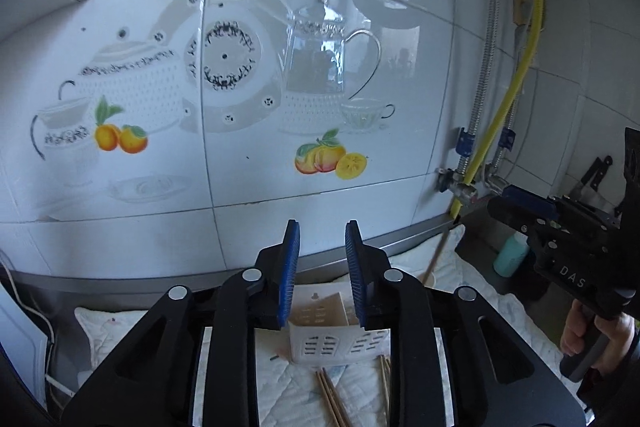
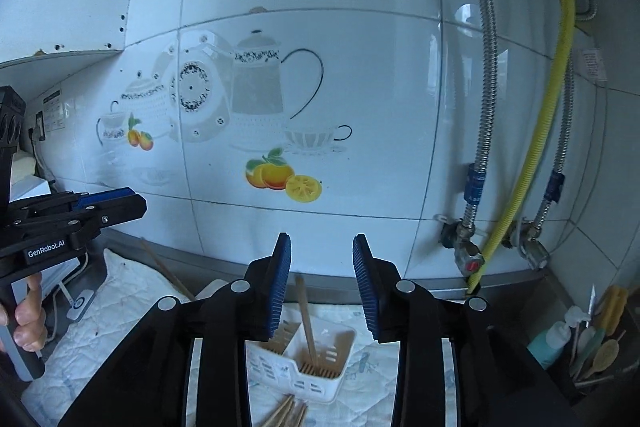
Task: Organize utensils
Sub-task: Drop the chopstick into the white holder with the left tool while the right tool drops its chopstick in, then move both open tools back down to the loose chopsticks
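Observation:
A white slotted utensil holder [image 2: 308,371] sits on a quilted white cloth, low in both views; it also shows in the left wrist view [image 1: 338,341]. One wooden chopstick [image 2: 306,323] stands in its compartment. Several loose wooden chopsticks [image 2: 286,413] lie on the cloth in front of it, also in the left wrist view [image 1: 334,399]. My left gripper [image 1: 322,263] is open and empty, held above the holder. My right gripper [image 2: 322,277] is open and empty, above the holder too. Each gripper shows in the other's view, the right [image 1: 560,223] and the left [image 2: 80,211].
A tiled wall with teapot and fruit prints [image 2: 280,131] stands close behind. Metal hoses and a yellow gas hose [image 2: 548,131] with valves run down the right. A tub of spoons and bottles [image 2: 592,347] stands at the far right. A long wooden stick [image 2: 166,269] leans at the left.

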Available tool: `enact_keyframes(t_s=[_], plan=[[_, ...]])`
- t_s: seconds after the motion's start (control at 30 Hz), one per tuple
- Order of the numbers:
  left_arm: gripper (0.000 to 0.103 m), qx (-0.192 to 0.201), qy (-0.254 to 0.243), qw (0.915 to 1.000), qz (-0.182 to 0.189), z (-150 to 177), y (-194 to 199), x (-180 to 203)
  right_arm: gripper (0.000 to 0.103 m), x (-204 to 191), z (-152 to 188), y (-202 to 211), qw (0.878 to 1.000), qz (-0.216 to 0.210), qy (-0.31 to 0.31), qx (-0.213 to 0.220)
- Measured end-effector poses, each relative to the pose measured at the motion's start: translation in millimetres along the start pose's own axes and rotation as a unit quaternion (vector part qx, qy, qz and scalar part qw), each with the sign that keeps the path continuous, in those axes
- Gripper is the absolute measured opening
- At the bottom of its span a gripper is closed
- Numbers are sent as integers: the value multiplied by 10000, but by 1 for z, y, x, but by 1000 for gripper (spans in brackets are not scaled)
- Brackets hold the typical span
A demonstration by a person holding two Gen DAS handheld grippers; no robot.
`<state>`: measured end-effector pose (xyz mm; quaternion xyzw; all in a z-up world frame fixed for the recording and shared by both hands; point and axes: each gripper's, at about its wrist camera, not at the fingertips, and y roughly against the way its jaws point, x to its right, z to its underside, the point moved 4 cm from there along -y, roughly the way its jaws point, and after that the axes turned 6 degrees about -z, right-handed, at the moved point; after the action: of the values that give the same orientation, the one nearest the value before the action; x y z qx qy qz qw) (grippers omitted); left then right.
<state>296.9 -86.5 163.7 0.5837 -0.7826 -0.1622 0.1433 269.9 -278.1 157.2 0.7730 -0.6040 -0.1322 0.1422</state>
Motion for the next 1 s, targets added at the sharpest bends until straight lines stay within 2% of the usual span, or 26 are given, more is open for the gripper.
enact_keyframes(t_s=[0.17, 0.27, 0.53, 0.7, 0.8, 1.0], plan=[[30, -15, 32, 10000, 1, 20, 41, 1, 37, -16, 17, 45, 9999, -124, 18, -66], [30, -176, -68, 9998, -14, 49, 61, 4, 40, -28, 37, 74, 9997, -213, 65, -113], [30, -995, -216, 9948, -101, 167, 85, 10, 40, -49, 113, 128, 9973, -555, -207, -446], [30, -1759, -318, 9839, 79, 238, 71, 21, 40, -58, 150, 150, 9967, -539, -244, -557], [30, -2035, -352, 9784, 44, 257, 63, 22, 40, -57, 155, 162, 9966, -546, -311, -525], [30, -2042, -461, 9778, -57, 256, 66, 19, 40, -47, 123, 216, 9981, -548, -275, 33]])
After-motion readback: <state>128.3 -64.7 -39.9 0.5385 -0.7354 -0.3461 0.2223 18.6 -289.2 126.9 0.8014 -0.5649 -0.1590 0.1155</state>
